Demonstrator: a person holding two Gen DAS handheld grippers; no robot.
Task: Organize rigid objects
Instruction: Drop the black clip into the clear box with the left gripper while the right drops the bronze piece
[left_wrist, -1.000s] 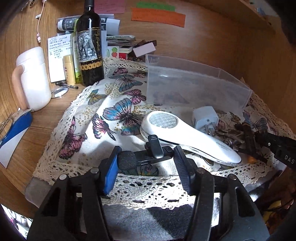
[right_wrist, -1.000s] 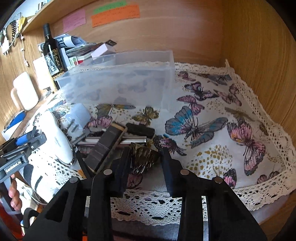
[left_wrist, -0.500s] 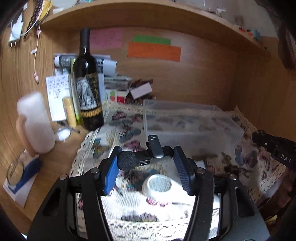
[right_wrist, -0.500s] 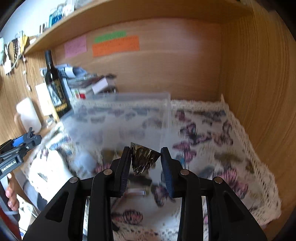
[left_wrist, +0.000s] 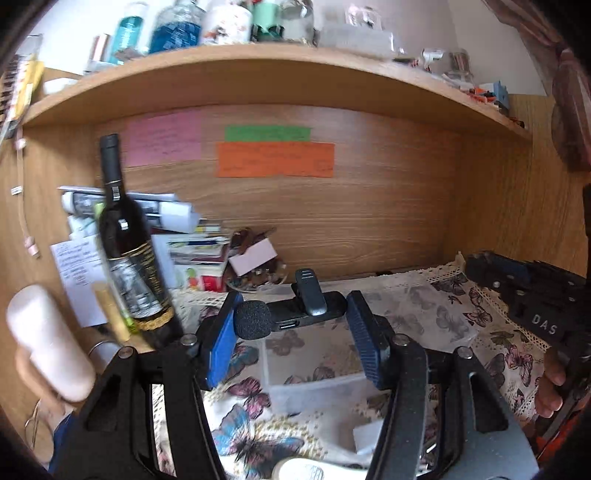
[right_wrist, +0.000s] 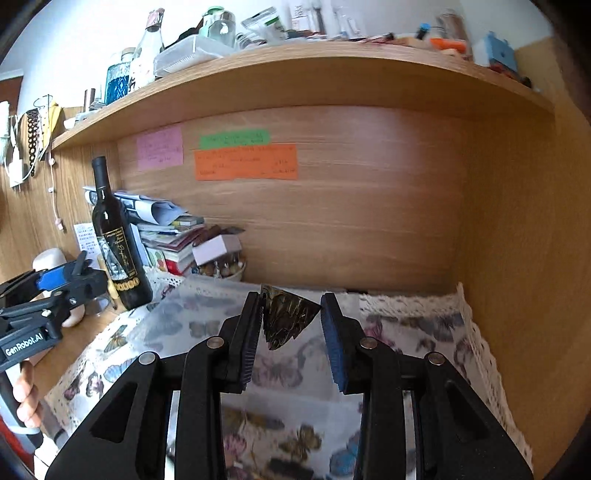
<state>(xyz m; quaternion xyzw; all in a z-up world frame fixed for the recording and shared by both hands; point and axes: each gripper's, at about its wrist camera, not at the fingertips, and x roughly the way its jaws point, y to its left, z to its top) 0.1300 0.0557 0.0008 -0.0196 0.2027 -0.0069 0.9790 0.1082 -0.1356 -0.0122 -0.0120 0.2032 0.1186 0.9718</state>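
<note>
My left gripper (left_wrist: 291, 319) is shut on a black clip-on microphone (left_wrist: 295, 312) with a foam tip, held above the clear plastic box (left_wrist: 314, 373). My right gripper (right_wrist: 290, 321) is shut on a dark, gold-marbled hair claw clip (right_wrist: 286, 317), held above the same clear box (right_wrist: 207, 321). The left gripper also shows at the left edge of the right wrist view (right_wrist: 55, 288); the right gripper body shows at the right of the left wrist view (left_wrist: 532, 291). A white handheld device (left_wrist: 306, 469) lies on the butterfly cloth (left_wrist: 251, 428) at the bottom edge.
A wine bottle (left_wrist: 125, 254) stands at the left, beside a white jug (left_wrist: 44, 339), papers and stacked books (left_wrist: 199, 251). Wooden back and right walls enclose the desk under a loaded shelf (left_wrist: 258, 70). A bowl of small items (right_wrist: 221, 267) sits behind the box.
Both grippers have risen from the cloth with their objects and now hover over the clear box. The view has tilted up toward the shelf.
</note>
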